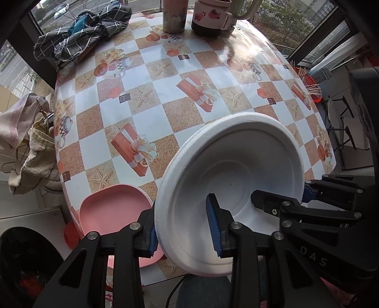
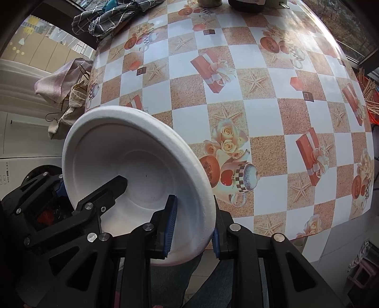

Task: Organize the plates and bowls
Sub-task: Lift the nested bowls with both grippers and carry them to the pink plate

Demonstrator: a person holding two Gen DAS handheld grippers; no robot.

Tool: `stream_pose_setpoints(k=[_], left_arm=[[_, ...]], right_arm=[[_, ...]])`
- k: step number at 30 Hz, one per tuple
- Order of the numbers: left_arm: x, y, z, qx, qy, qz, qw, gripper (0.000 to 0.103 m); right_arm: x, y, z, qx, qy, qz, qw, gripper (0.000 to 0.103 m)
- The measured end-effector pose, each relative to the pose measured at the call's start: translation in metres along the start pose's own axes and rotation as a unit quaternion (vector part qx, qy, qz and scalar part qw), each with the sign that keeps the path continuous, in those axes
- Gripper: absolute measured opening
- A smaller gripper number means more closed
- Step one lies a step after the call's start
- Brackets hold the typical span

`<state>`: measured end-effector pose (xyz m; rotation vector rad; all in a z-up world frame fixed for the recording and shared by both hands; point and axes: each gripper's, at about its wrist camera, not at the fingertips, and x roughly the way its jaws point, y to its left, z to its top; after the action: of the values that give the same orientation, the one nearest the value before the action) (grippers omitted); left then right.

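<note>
A white foam bowl [image 1: 227, 165] is held in the air over the table's near edge, tilted toward me. My left gripper [image 1: 184, 227] is shut on its left rim. My right gripper [image 2: 193, 227] is shut on its right rim; the bowl [image 2: 132, 161] fills the lower left of the right wrist view. The right gripper's fingers [image 1: 267, 201] reach into the bowl in the left wrist view, and the left gripper's fingers [image 2: 113, 187] show inside it in the right wrist view. A pink plate [image 1: 113, 208] lies on the table's near left edge, just left of the left gripper.
The table [image 1: 165, 99] has a checkered oilcloth. At its far edge stand a metal tumbler [image 1: 174, 16] and a mug [image 1: 210, 19], with a checked cloth [image 1: 80, 33] at the far left. Rags [image 1: 30, 147] hang left of the table. A red basket of sticks [image 1: 310, 85] sits right.
</note>
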<state>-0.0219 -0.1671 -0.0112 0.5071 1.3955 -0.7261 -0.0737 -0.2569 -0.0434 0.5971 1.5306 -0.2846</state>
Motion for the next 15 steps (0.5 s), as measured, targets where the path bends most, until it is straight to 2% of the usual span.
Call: stream_pose_setpoints(k=[8, 15], left_arm=[[-0.006, 0.039, -0.025, -0.074, -0.012, 0.009, 0.9971, 0.037], [-0.004, 0.086, -0.058, -0.163, -0.001, 0.017, 0.9865, 0.037]], right_arm=[[0.014, 0.039, 0.011, -0.063, 0.019, 0.003, 0.998, 0.029], [0.039, 0.090, 0.015, -0.141, 0.052, 0.000, 0.989, 0.029]])
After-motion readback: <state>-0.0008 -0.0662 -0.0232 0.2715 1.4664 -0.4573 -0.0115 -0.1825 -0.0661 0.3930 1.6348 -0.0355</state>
